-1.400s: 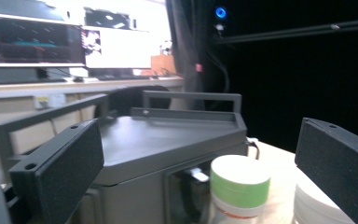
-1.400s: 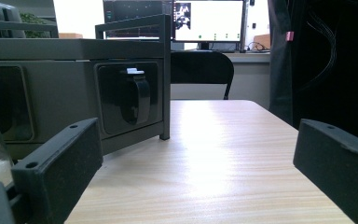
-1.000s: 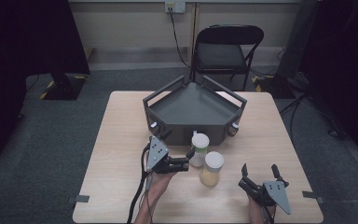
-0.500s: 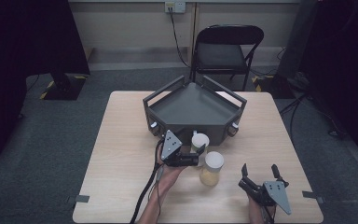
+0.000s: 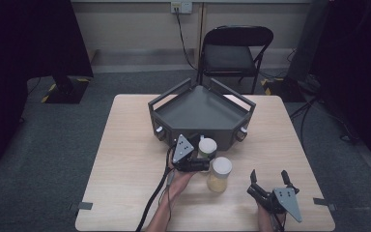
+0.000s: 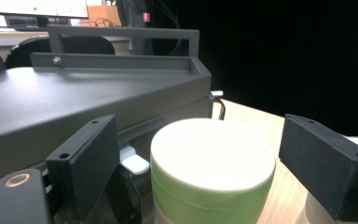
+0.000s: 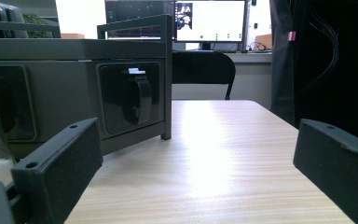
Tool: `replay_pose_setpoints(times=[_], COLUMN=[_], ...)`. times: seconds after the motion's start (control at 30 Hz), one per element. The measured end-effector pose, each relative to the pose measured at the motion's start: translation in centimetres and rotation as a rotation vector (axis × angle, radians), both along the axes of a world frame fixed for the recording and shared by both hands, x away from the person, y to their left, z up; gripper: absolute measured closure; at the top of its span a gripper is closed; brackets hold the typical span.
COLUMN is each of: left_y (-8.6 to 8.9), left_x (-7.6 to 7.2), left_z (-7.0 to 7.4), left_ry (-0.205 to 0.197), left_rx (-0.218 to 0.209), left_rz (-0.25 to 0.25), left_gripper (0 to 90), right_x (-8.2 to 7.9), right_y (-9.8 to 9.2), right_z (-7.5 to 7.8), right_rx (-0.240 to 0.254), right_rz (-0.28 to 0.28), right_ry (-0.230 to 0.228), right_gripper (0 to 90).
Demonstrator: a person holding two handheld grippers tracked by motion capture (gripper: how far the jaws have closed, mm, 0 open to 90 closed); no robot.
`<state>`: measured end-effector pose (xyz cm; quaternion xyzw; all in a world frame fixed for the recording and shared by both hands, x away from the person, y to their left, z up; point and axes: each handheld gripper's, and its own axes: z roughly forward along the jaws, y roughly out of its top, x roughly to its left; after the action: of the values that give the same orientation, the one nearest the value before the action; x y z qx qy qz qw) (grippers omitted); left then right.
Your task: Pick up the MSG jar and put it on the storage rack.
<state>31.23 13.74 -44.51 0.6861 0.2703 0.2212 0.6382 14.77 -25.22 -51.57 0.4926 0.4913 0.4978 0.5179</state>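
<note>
A small bottle [image 5: 207,145] with a white lid and a green band [image 6: 212,156] stands on the table just in front of the grey tray [image 5: 200,113]. My left gripper [image 5: 204,157] reaches in from the left, one jaw on each side of the bottle. Its jaws have just been closing with the bottle between them, but in the left gripper view [image 6: 205,163] a gap still shows on both sides. A larger white-lidded jar [image 5: 219,174] of yellowish contents stands right beside the bottle. My right gripper [image 5: 269,178] rests open near the table's front right, with nothing between its jaws [image 7: 191,154].
The grey tray has raised rails and latches on its front wall [image 7: 135,98]. A black folding chair [image 5: 232,53] stands behind the table [image 5: 130,145]. Bare wood lies to the left and at the far right [image 7: 223,140].
My left gripper has moved right and toward the tray, from beside the small bottle to straddling it. Both containers and the right gripper have kept their places.
</note>
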Motion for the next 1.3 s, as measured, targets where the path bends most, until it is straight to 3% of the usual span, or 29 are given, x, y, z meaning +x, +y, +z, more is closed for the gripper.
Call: replay_pose_setpoints(times=[0.17,0.33,0.63,0.8,1.03,1.3], left_y=[-0.1,-0.2,-0.2,-0.1,-0.2,-0.5], left_x=[0.0,0.1,0.3,0.5,0.6,0.2], left_z=[-0.8,-1.3,-1.5,-1.7,-1.7,-1.5], left_ry=[-0.014,0.004,0.011,0.011,0.007,0.003], left_rx=[-0.001,0.006,0.010,-0.012,0.008,0.018], left_rz=[-0.005,0.004,-0.013,-0.021,-0.033,-0.017], left_gripper=[16.7,19.2,23.1,23.7,32.7,33.4], right_x=[0.0,0.0,0.0,0.0,0.0,0.0], right_y=[0.0,0.0,0.0,0.0,0.0,0.0], right_z=[0.0,0.0,0.0,0.0,0.0,0.0], right_rx=[0.000,0.000,0.000,0.000,0.000,0.000], right_rz=[0.001,0.003,0.002,0.002,0.002,0.001], right_ry=[0.000,0.000,0.000,0.000,0.000,0.000], right_gripper=[0.0,0.0,0.0,0.0,0.0,0.0])
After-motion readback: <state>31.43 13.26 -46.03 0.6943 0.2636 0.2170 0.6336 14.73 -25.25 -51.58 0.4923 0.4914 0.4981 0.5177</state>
